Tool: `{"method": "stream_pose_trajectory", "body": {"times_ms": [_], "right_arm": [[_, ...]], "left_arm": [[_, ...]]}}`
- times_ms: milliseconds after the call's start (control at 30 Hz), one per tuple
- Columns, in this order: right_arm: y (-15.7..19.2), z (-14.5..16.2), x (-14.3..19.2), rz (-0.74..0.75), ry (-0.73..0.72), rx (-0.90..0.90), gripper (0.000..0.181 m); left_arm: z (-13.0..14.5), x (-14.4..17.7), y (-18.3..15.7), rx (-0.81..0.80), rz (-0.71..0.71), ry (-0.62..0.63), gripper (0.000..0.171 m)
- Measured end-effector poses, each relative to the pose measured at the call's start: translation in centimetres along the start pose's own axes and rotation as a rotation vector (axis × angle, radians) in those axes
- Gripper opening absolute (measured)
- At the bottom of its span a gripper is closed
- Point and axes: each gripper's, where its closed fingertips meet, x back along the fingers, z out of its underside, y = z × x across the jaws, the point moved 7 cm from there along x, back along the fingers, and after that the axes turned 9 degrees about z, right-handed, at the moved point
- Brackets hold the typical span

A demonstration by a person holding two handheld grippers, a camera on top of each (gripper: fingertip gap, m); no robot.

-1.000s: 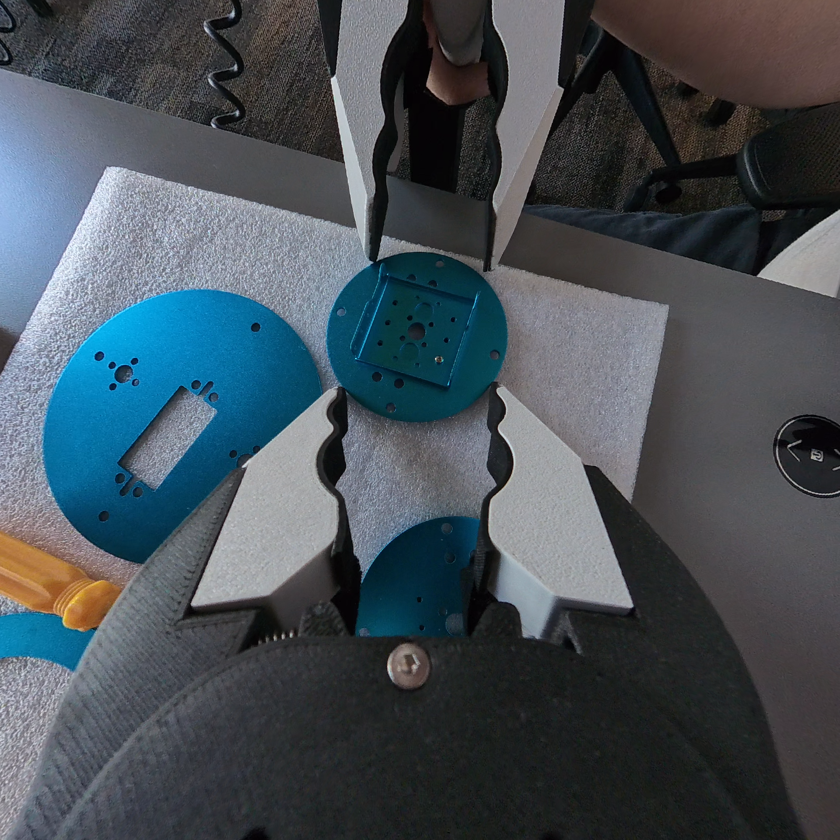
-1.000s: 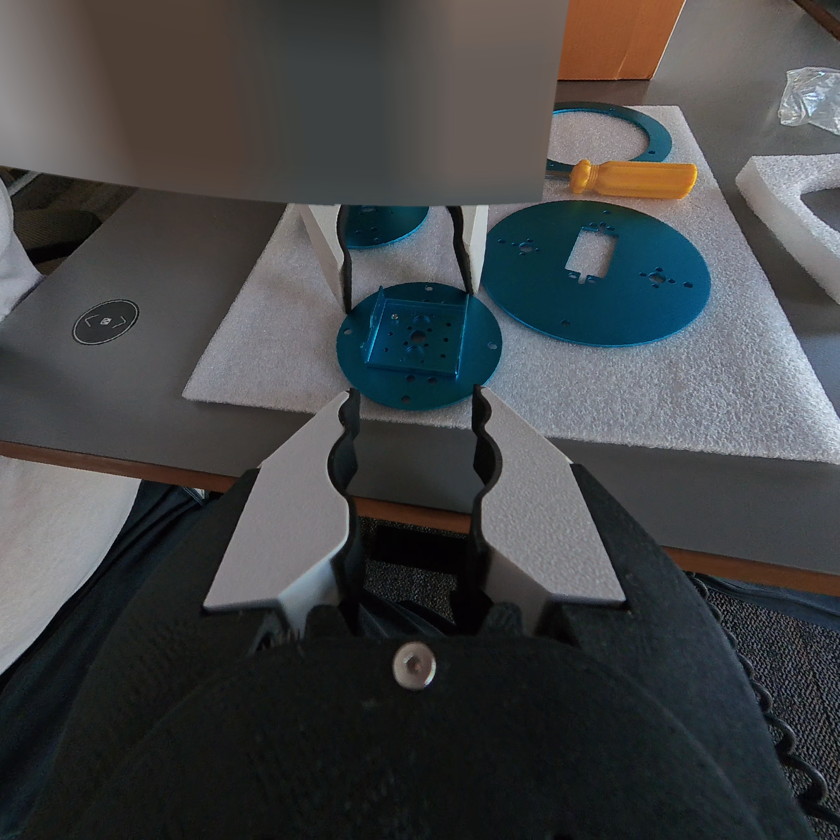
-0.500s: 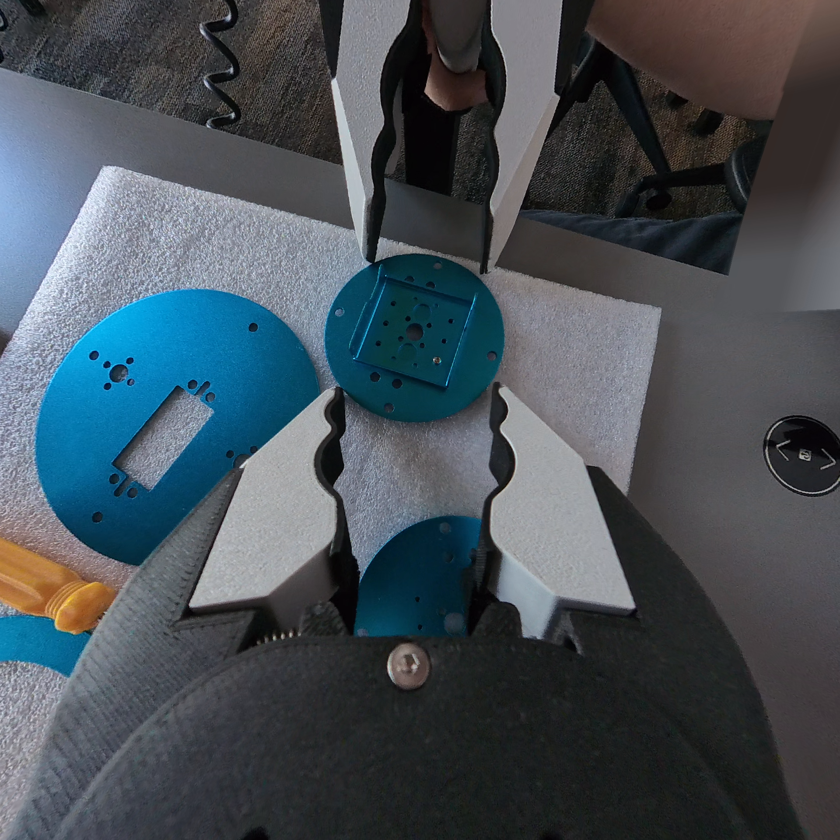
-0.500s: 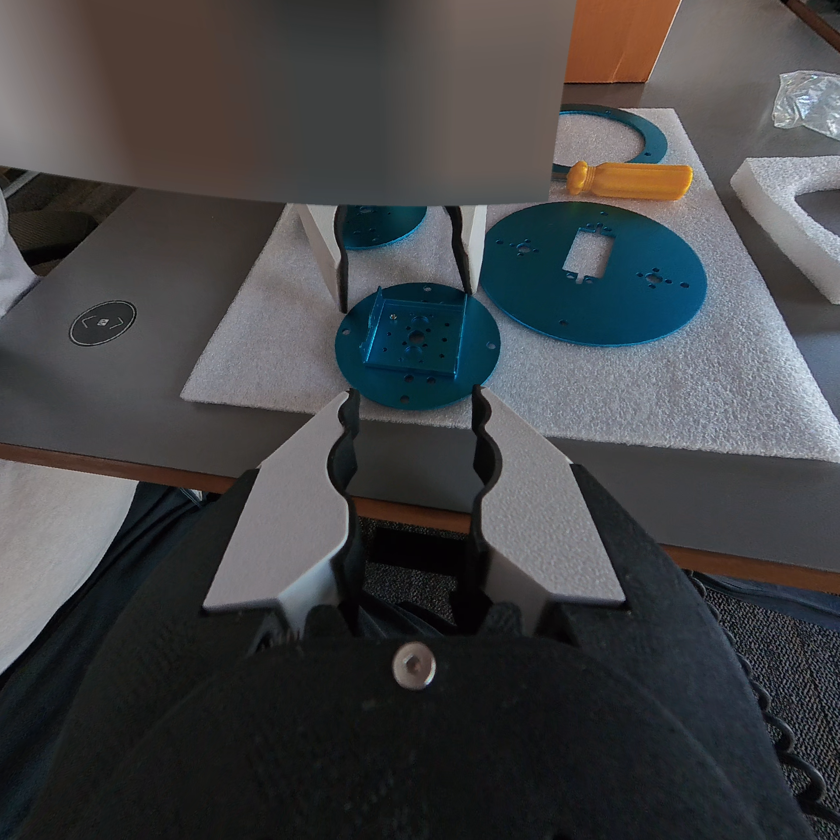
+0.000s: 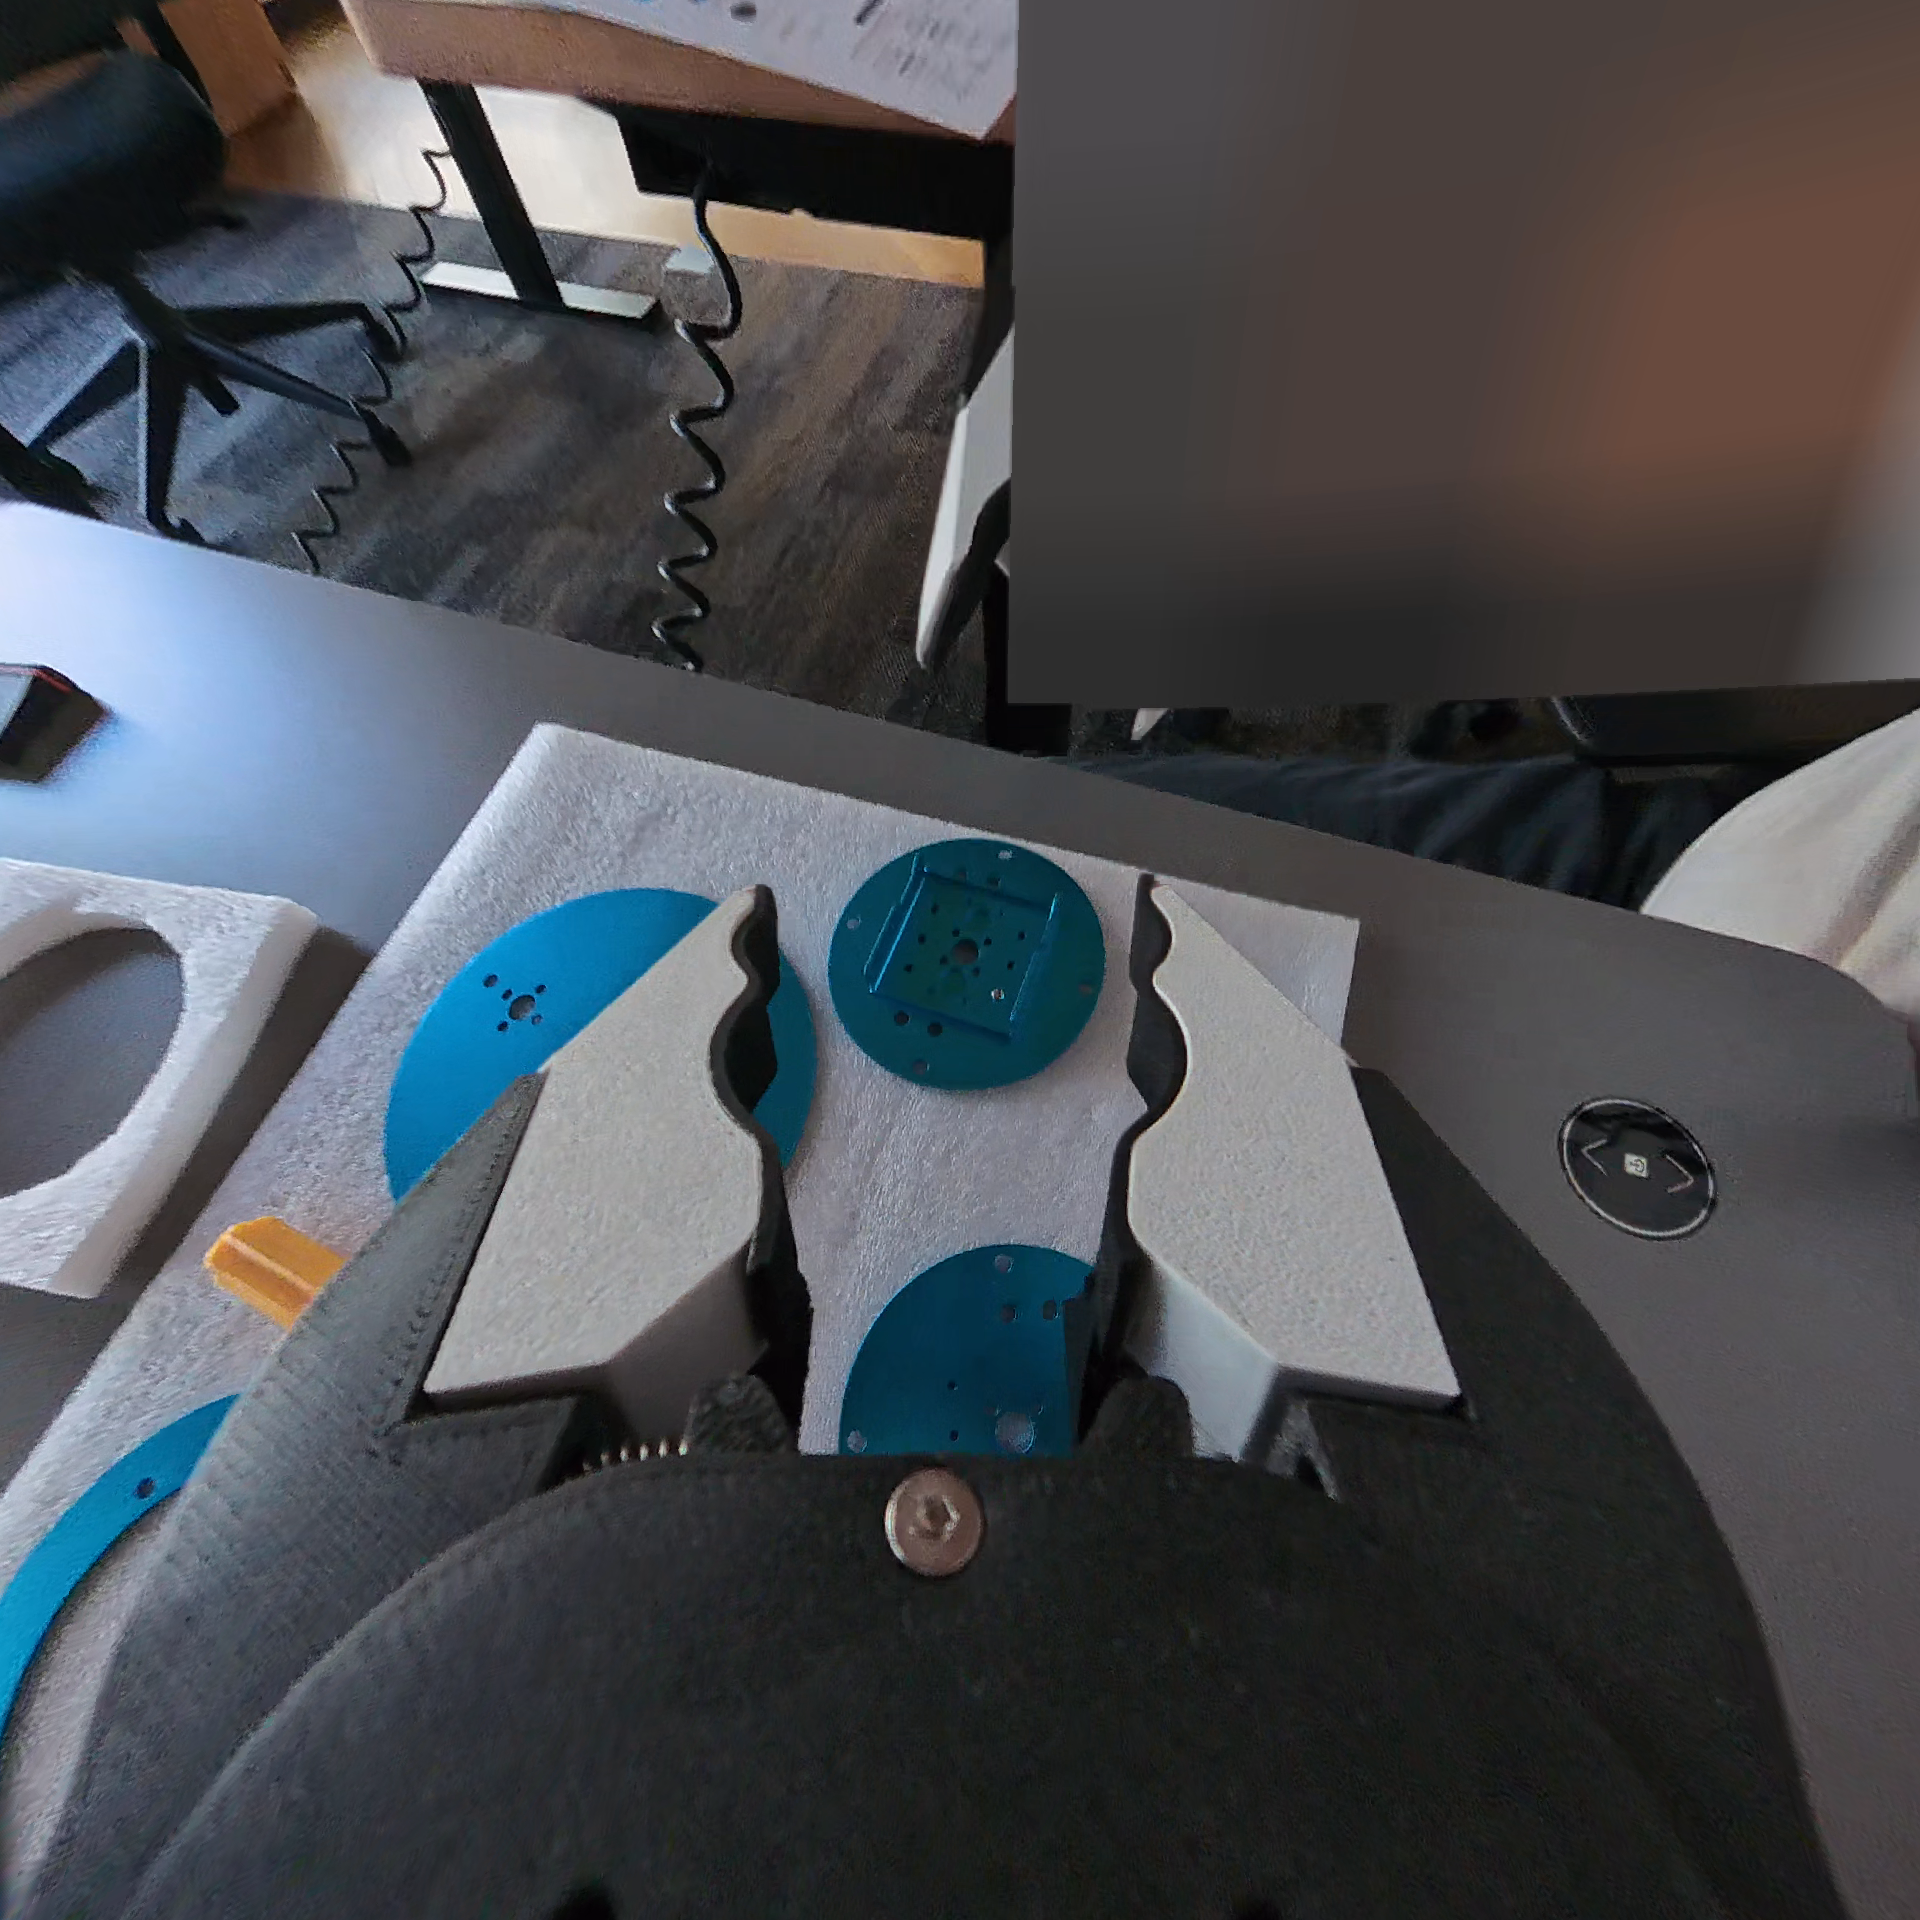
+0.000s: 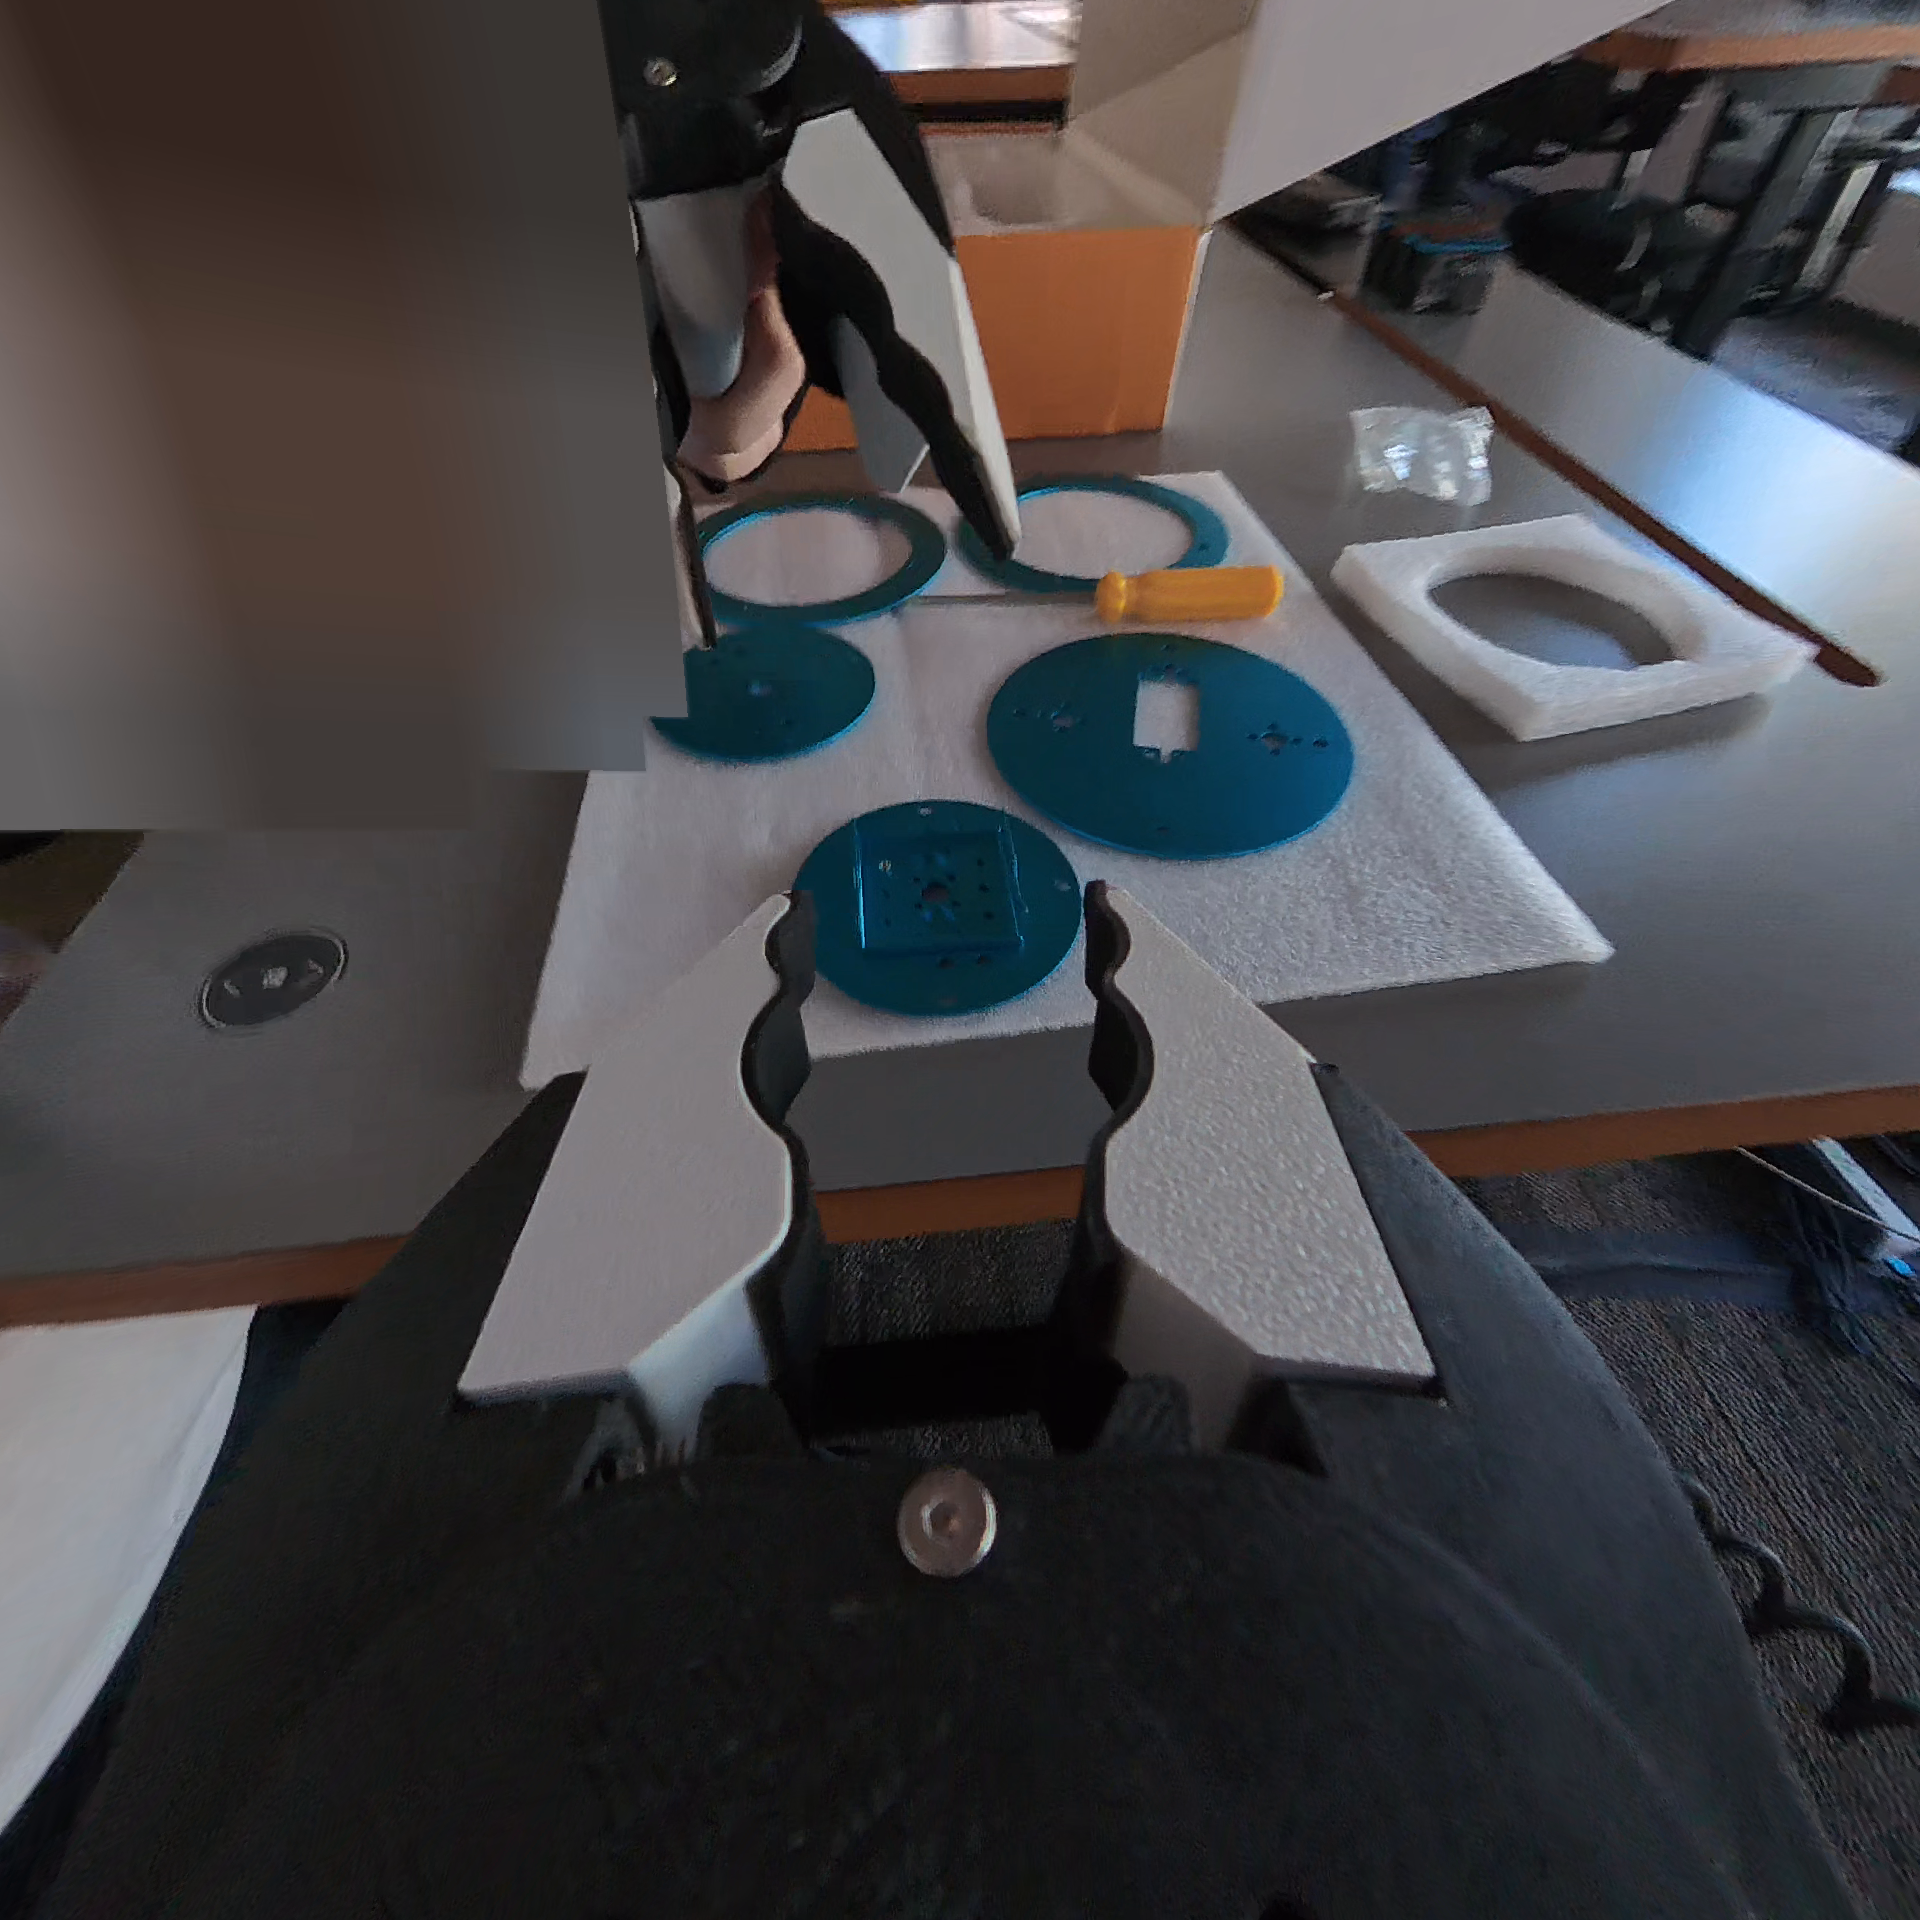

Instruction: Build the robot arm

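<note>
A small blue disc with a square bracket point(image 5: 966, 961) lies on the white foam sheet point(image 5: 623, 831); it also shows in the right wrist view point(image 6: 935, 904). My left gripper point(image 5: 954, 899) is open and empty, raised above the sheet, with the disc beyond its tips. A plain small blue disc point(image 5: 966, 1351) lies under its jaws. My right gripper point(image 6: 943, 899) is open and empty, held off the table's front edge with its tips just short of the bracket disc. The left gripper point(image 6: 857, 592) also shows far off in the right wrist view.
A large blue disc with a rectangular hole point(image 6: 1169, 743), two blue rings point(image 6: 821, 556) point(image 6: 1101, 520) and a yellow-handled screwdriver point(image 6: 1190, 594) lie on the sheet. A foam block with a round hole point(image 6: 1558, 623), an orange box point(image 6: 1081, 332) and a plastic bag point(image 6: 1423, 447) stand beyond. The grippers' ends are close to 7 cm from one another.
Both grippers have drawn back and up from the bracket disc, which stays on the foam. The left gripper has risen well above the sheet. Both stay open.
</note>
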Motion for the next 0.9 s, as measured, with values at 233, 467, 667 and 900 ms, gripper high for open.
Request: {"method": "stream_pose_trajectory", "body": {"times_ms": [233,467,667,900], "right_arm": [[3.3,-2.1,3.1,0.177,-0.067,-0.1,0.037],[6.1,0.8,0.3,0.274,-0.117,-0.221,0.0],[6.2,2.3,-2.2,0.423,-0.032,-0.151,0.0],[5.9,2.4,-2.7,0.446,0.048,-0.143,0.0]], "left_arm": [[-2.1,0.8,-1.1,0.009,-0.093,-0.041,0.066],[1.6,1.1,-2.8,0.151,-0.297,-0.097,0.053],[4.3,-1.1,-3.2,0.248,-0.344,-0.086,0.046],[5.3,-2.6,-2.4,0.323,-0.286,-0.013,0.05]]}}
